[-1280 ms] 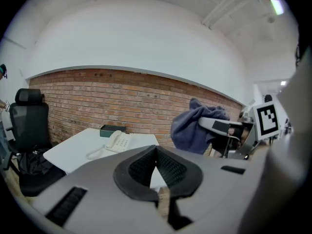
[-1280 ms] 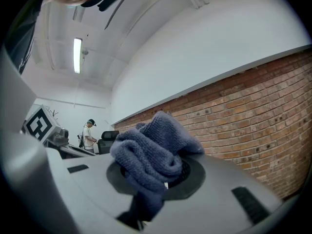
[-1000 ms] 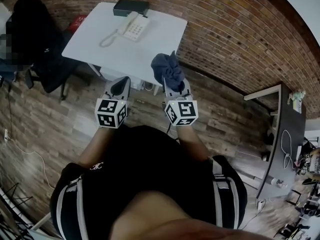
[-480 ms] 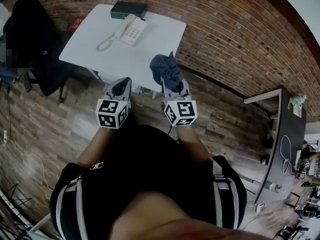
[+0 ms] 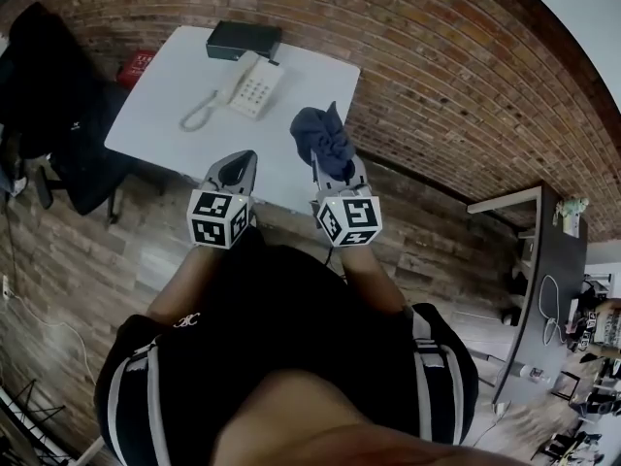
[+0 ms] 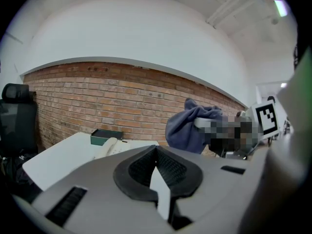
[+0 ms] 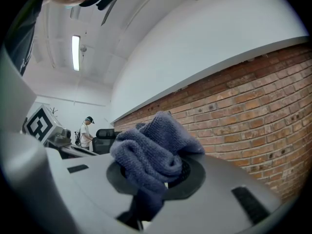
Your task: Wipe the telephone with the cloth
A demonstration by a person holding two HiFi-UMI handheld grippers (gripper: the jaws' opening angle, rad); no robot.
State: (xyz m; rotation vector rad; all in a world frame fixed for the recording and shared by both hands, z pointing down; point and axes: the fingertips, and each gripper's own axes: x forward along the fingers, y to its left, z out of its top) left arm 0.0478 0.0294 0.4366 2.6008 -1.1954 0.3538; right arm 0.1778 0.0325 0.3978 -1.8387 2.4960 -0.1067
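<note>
Two jaws of the right gripper (image 7: 163,179) are pinched together on a fold of blue-grey cloth (image 7: 153,147). The rest of the cloth bunches loose above the pads, and one tail hangs below. Left gripper (image 6: 157,172): jaws closed on each other, nothing between them. Both are held in the air ahead of the person's chest, side by side and apart.

Cream corded telephone (image 5: 247,83) lies beyond on the white table (image 5: 165,124), well apart from both grippers. Its handset looks seated, with the coiled cord (image 5: 194,116) trailing toward the near edge. Dark box (image 5: 243,39) sits just behind the phone. Wiping is not yet begun.

Risks, by my judgement:
- The phone looks light and unanchored, so a firm stroke may shove it unless the left gripper steadies it.
- The loose bunch may snag the cord and drag the handset off.
- The shallow pinch may let the cloth slip, leaving the jaw tips to scrape the keypad.
</note>
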